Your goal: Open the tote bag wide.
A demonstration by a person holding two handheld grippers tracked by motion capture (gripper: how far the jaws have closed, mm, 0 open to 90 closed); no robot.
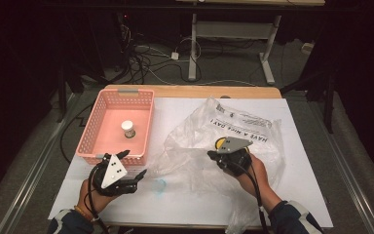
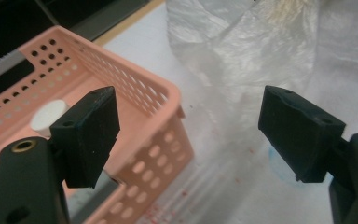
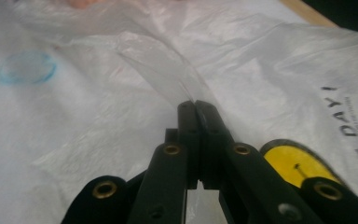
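From the high view, the right gripper (image 1: 217, 155) sits on the crumpled clear plastic bag (image 1: 233, 129), which lies spread over the right half of the white-covered counter (image 1: 302, 170). The jaws appear pinched together on a fold of the film, probably to lift one layer so the bag's mouth can be found or opened. The left gripper (image 1: 135, 165) waits beside the near corner of the pink basket (image 1: 91, 127), with its jaws spread wide and nothing between them, seemingly ready to take the other side of the bag. A small white jar (image 1: 128, 128) stands upright inside the basket. A yellow spot shows just behind the right gripper's grey plate; what it belongs to is hard to tell from here.

In the left gripper view, the two jaws stand far apart, framing the basket's near corner (image 2: 168, 116) and the bag (image 2: 247, 51) farther off. The jar's white top (image 2: 46, 116) is partly covered by the left jaw. A faint blue ring on the counter paper is cut off by the right jaw.

In the right gripper view, the jaws are closed on a thin ridge of the bag (image 3: 168, 79), which rises taut from their tips. How many layers are caught cannot be made out. A yellow disc (image 3: 291, 163) lies just right of the jaws, apparently under the film, half hidden by the gripper. The bag's print is cut off by the frame edge. The blue ring (image 3: 27, 67) shows blurred through the plastic.
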